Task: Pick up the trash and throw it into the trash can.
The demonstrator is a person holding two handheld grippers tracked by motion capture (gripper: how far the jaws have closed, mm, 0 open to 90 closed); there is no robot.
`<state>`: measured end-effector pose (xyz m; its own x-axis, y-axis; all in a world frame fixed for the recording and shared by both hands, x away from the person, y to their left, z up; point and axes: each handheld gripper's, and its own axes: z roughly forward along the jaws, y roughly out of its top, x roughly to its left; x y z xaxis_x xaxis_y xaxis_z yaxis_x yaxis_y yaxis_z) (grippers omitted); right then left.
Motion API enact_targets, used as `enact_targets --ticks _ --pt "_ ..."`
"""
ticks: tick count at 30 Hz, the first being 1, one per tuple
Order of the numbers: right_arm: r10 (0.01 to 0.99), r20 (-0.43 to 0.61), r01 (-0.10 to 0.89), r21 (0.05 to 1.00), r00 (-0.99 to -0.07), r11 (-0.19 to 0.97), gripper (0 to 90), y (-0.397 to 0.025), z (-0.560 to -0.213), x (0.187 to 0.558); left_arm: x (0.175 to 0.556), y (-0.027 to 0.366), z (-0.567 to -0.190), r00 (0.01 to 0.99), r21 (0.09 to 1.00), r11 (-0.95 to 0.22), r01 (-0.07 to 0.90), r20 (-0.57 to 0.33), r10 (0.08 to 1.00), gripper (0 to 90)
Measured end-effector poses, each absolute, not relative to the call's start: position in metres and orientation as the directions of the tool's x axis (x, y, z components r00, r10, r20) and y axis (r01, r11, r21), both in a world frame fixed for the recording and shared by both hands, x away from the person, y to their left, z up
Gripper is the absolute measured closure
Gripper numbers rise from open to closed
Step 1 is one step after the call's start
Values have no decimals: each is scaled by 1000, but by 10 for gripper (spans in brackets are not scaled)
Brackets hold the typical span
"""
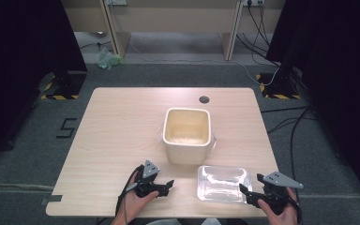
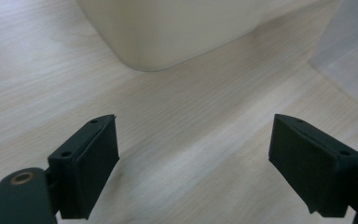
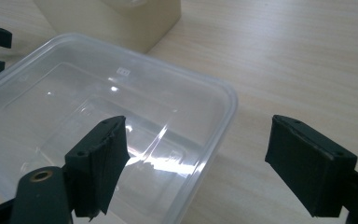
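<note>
A cream square bin point(image 1: 186, 135) stands near the middle of the wooden table point(image 1: 122, 122), and something pale lies in its bottom. A clear plastic tray point(image 1: 223, 183) sits empty in front of it to the right. My left gripper point(image 1: 169, 186) is open near the front edge, left of the tray, and points right. In the left gripper view the gripper point(image 2: 193, 163) holds nothing, with the bin's corner point(image 2: 168, 32) ahead. My right gripper point(image 1: 244, 192) is open at the tray's right front corner. In the right gripper view the gripper point(image 3: 196, 165) straddles the tray's rim point(image 3: 223, 116).
A small dark round hole point(image 1: 204, 99) marks the table's far side. Black stands with striped bases point(image 1: 60, 91) flank the table on the grey floor. Cables point(image 1: 290, 126) run along the right side. A crumpled green bag point(image 1: 107, 59) lies on the floor beyond.
</note>
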<state>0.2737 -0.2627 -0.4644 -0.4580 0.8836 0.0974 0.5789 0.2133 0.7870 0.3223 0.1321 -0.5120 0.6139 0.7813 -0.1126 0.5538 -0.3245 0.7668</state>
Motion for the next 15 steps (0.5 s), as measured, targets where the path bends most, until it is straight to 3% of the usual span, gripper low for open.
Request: enact_targets --ticks 4,15 --pt "858 164 596 781 -486 188 202 -256 -471 274 321 122 -508 633 774 -326 543 -122 765 154" --pt "845 169 573 799 -507 184 198 -229 -476 284 319 116 -509 637 772 -316 552 -147 757 155"
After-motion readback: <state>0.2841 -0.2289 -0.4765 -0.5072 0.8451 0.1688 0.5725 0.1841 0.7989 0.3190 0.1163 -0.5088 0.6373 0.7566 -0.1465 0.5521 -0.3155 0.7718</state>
